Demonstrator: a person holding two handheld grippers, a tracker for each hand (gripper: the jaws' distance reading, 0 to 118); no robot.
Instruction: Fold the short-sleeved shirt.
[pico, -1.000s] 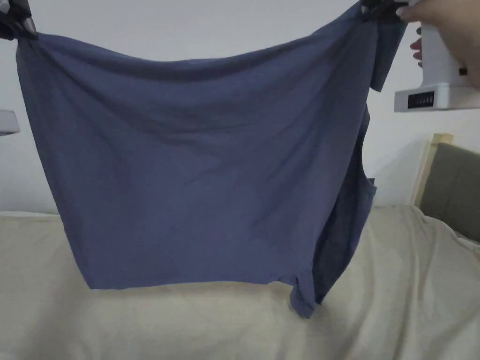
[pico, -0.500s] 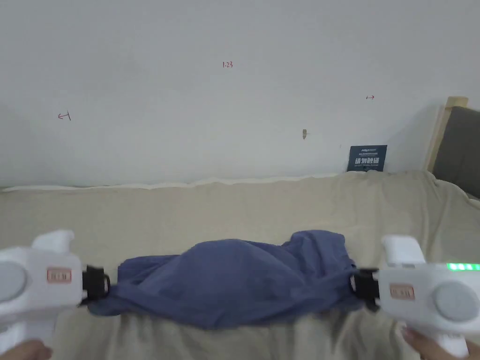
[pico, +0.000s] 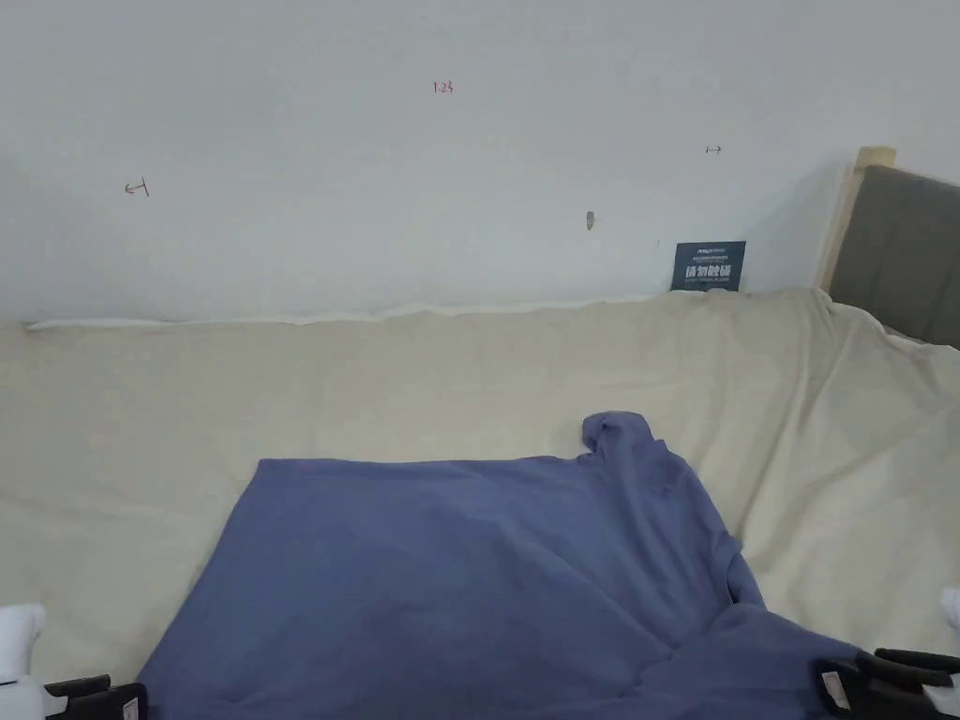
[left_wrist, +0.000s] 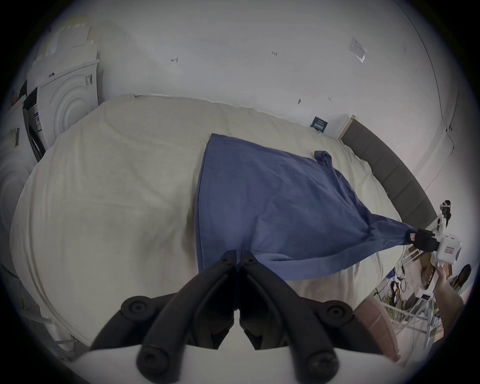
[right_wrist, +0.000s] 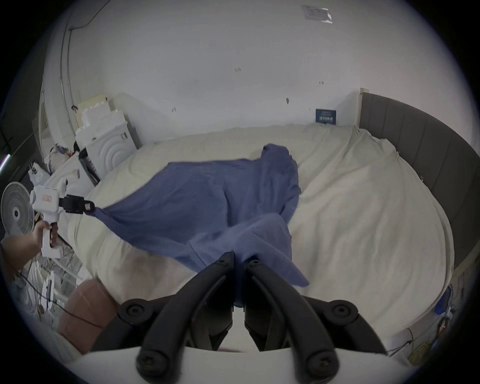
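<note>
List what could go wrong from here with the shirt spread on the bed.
1. The shirt's far right corner is bunched up; folding now would likely trap that lump.
2. The right gripper and the left gripper hold the near edge taut; releasing unevenly may wrinkle or skew it on the bed sheet.

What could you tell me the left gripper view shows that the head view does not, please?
Left gripper view: the left claw shut on the blue cotton shirt's near edge, plus white moulded foam blocks past the bed's end. Head view: the sleeve's bunched tip seen straight on. Both: the shirt spread on the beige bedsheet, and the right claw.
</note>
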